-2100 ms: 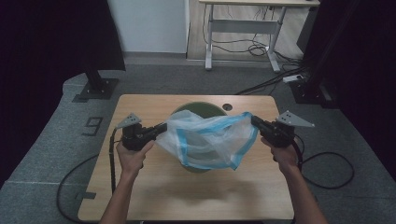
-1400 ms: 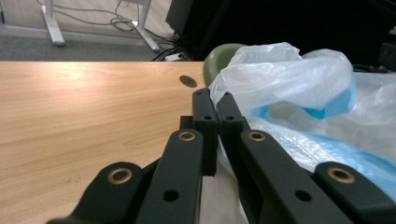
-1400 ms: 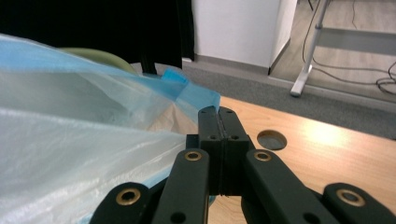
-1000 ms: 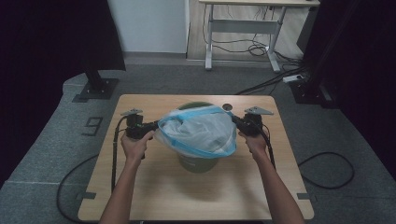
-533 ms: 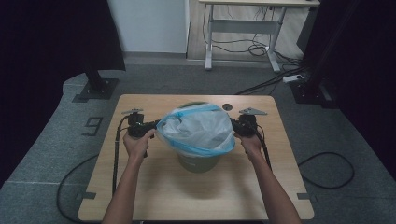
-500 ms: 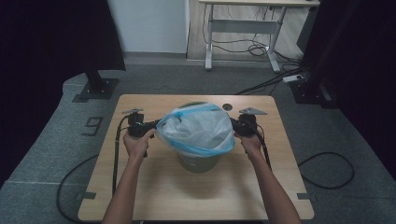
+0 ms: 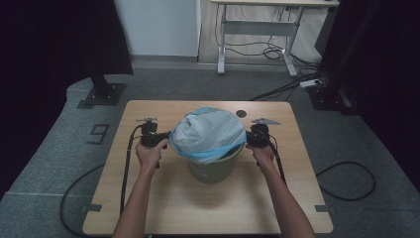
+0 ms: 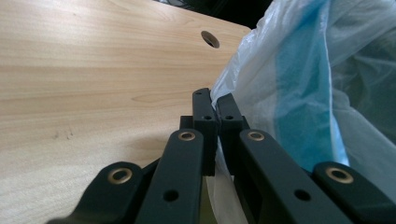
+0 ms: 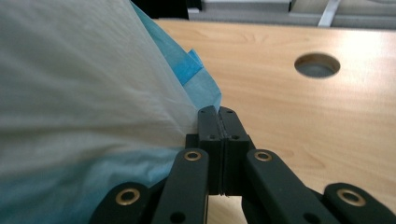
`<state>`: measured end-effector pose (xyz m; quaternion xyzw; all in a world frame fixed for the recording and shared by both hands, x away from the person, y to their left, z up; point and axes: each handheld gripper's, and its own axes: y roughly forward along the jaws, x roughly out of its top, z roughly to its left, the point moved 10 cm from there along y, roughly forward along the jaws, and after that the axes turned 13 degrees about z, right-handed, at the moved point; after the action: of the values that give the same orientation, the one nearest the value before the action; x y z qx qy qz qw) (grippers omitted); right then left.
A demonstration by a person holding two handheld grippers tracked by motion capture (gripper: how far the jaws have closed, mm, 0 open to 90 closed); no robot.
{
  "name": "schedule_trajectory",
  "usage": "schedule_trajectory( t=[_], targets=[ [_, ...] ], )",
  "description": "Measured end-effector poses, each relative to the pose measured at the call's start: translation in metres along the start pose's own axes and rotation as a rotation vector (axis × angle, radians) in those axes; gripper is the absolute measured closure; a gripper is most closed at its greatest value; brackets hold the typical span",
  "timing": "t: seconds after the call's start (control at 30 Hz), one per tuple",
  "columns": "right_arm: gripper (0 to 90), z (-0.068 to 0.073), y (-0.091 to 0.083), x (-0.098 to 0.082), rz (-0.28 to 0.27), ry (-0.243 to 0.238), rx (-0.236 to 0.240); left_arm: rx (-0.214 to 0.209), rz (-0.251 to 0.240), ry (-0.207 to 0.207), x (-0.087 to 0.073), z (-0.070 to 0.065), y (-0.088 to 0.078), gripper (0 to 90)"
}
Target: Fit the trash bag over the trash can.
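Where two seconds ago the bag was stretched wide between hands held far apart above the table, it now sits bunched and puffed over the mouth of the green bucket [image 7: 214, 167], and both hands have come inward and down to the bucket's sides. The thin plastic bag [image 7: 208, 133], whitish with a pale blue band, domes above the rim, and its blue edge drapes over the front of the bucket. The left gripper [image 7: 157, 140] is at the bag's left edge, held in the person's left hand [image 7: 151, 152]; in the left gripper view its black fingers [image 8: 204, 116] are clenched on a fold of the bag [image 8: 299, 84], the film pinched between them. The right gripper [image 7: 251, 138] is at the bag's right edge, in the right hand [image 7: 261, 152]; in the right gripper view its fingers [image 9: 209, 122] are pressed flat together with the bag's edge [image 9: 93, 93] caught at their tips. The bucket stands near the middle of the wooden table [image 7: 148, 198], in front of a small round hole [image 7: 240, 113] in the tabletop. On the grey floor to the left of the table a marking [image 7: 99, 134] reads as a "9". No brand or label can be read on the bag or bucket.
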<state>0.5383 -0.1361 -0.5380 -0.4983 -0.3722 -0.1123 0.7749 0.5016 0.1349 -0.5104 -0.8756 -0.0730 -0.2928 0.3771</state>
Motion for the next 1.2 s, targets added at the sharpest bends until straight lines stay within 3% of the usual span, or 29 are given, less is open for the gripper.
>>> schedule_trajectory(
  t=[0.13,0.23,0.37,0.43,0.5,0.6,0.67,0.73,1.0,1.17,1.2],
  targets=[
    [88.1,0.000,0.005,-0.010,0.057,0.002,0.015,-0.008,0.032,0.006,-0.009,-0.001,0.003,89.2],
    [88.1,0.000,0.005,-0.016,0.057,-0.012,0.007,-0.015,0.031,0.008,-0.015,-0.002,0.002,89.1],
    [87.6,-0.007,0.003,-0.025,0.082,0.013,0.003,-0.025,0.024,0.006,-0.018,-0.003,-0.002,88.6],
    [82.1,-0.011,-0.002,-0.025,0.075,0.022,-0.005,-0.018,0.020,0.011,-0.018,-0.003,-0.005,88.5],
    [69.4,-0.016,-0.012,-0.020,0.044,0.023,-0.042,-0.016,0.015,0.013,-0.018,-0.003,-0.008,88.5],
    [61.8,-0.020,-0.036,-0.008,-0.046,0.048,-0.056,-0.014,0.000,0.017,-0.017,-0.004,-0.013,88.3],
    [56.5,-0.024,-0.053,-0.001,-0.100,0.036,-0.091,-0.011,-0.010,0.021,-0.016,-0.006,-0.015,88.3],
    [55.2,-0.025,-0.068,0.002,-0.135,0.035,-0.095,-0.011,-0.017,0.025,-0.016,-0.009,-0.017,88.2],
    [50.8,-0.008,-0.116,0.004,-0.213,-0.004,-0.036,0.000,-0.042,0.032,-0.014,-0.012,-0.024,88.1],
    [46.9,0.017,-0.133,0.007,-0.229,-0.041,0.043,0.003,-0.051,0.038,-0.013,-0.016,-0.027,88.1],
    [46.9,0.017,-0.133,0.007,-0.229,-0.041,0.043,0.003,-0.051,0.038,-0.013,-0.016,-0.027,88.1]
  ],
)
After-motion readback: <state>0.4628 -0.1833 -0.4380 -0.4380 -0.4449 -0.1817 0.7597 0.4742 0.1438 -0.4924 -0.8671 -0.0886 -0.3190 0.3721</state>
